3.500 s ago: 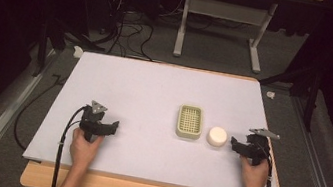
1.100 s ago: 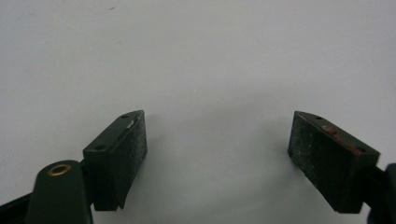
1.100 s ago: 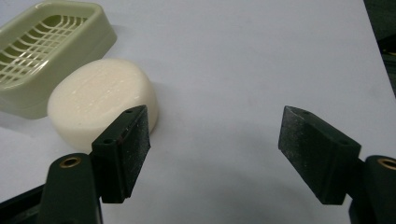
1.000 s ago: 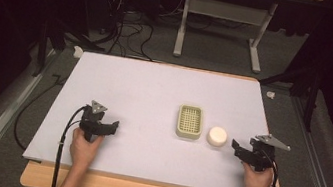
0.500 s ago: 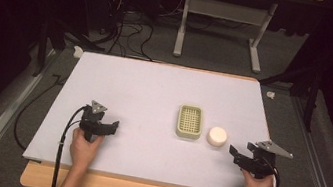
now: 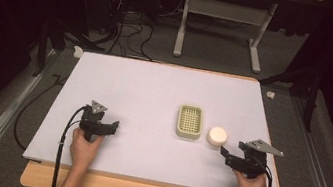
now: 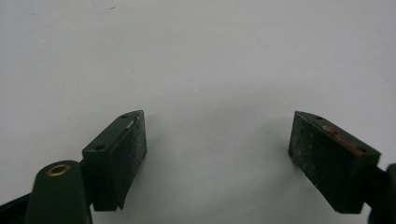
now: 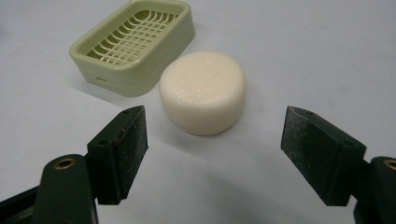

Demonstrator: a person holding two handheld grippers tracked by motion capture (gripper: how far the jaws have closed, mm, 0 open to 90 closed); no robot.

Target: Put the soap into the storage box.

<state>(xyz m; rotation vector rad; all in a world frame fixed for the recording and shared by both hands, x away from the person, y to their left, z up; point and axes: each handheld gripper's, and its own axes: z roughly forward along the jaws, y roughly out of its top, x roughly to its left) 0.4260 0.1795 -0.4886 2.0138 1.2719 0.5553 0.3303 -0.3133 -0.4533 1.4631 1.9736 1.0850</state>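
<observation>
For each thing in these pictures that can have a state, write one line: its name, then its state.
Round cream-white soap bar: lying flat on the table, beside the dish, not held.
Pale green plastic soap dish with grid insert: upright, empty.
Right gripper: jaws have just been opening, wide apart, short of the soap, nothing between them.
Left gripper: open, empty, over bare white table.

Round cream soap bar lying flat on the white table, just ahead of the right gripper, jaws wide and just opened further, nothing between. Pale green slatted soap dish just behind it.
</observation>
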